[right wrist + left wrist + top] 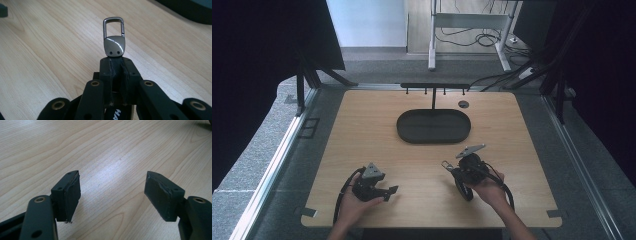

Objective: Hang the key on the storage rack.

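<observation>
High view: right gripper (447, 166) sits at about 5 o'clock on the table (362, 130), clamped on a metal key-ring clip (445, 164) that pokes out toward 10 o'clock. Left gripper (393, 190) rests low at 7 o'clock, spread wide, nothing in it. Black oval tray (404, 131) lies at 12 o'clock with a hook rack (434, 86) standing on a post behind it; pegs look bare. My read: clip is picked and the carry is in hand; next move is likely to bring it up to a peg and thread the loop on. That calls for lifting over the tray's near wall and lining the loop's opening square to a peg. Free wood between hand and tray; table edge close behind the right wrist at 6 o'clock.

Left gripper view: pads (72, 195) well apart, bare wood grain between them, nothing near. Room all round.

Right gripper view: jaws pinched tight on a dark strap below the clip (114, 43); rectangular loop (114, 26) points to 12 o'clock, upright, clear of the table. Tray rim (185, 10) at 1 o'clock, apart from the clip. Grip sits low, so the loop may wobble on contact.
</observation>
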